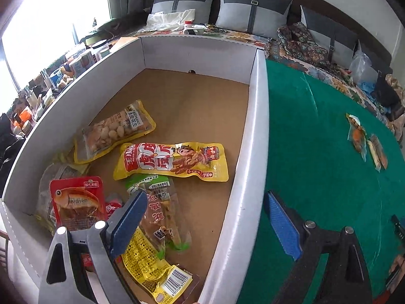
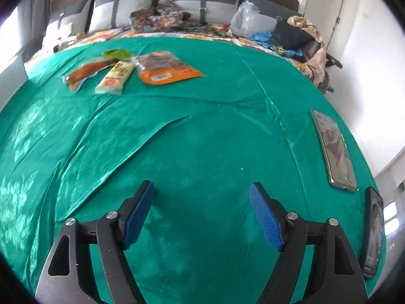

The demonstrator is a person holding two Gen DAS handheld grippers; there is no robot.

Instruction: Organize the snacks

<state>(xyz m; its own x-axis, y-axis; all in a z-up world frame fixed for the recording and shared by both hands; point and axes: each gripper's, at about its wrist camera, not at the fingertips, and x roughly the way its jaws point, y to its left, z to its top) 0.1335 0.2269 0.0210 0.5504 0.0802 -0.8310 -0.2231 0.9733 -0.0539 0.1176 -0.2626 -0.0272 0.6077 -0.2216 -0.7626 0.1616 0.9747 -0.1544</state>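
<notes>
Over the box (image 1: 255, 136) rim — left gripper (image 1: 205, 225), jaws apart, empty.

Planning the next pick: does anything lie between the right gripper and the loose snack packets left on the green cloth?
Nothing visible does. Bare green tablecloth stretches from the open right gripper to the orange packet, cream packet and brown sausage-like packet. The two phones lie off to the side.
</notes>
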